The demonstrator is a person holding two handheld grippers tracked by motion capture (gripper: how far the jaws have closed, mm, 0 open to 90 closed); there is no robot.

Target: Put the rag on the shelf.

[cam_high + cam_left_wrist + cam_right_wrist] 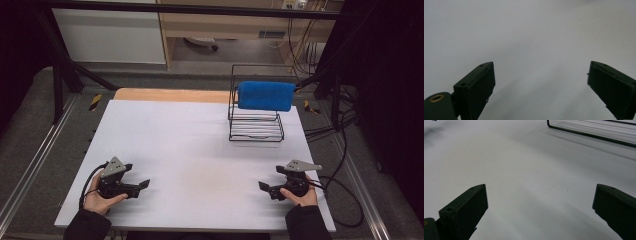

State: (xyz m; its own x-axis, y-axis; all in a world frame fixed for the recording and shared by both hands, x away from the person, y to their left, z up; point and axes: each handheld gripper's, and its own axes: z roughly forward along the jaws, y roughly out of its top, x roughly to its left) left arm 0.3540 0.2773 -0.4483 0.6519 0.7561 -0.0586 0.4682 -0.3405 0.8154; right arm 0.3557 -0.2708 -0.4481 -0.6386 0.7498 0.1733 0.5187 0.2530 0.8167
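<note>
Resting apart on the table (pixel 200 145), left claw (pixel 142 185) and right claw (pixel 263 187), both agape.

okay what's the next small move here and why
Probably reach the right gripper forward toward the blue sponge on the wire rack. Both grippers rest open and empty at the table's near edge, and the right one is nearer the rack.
</note>
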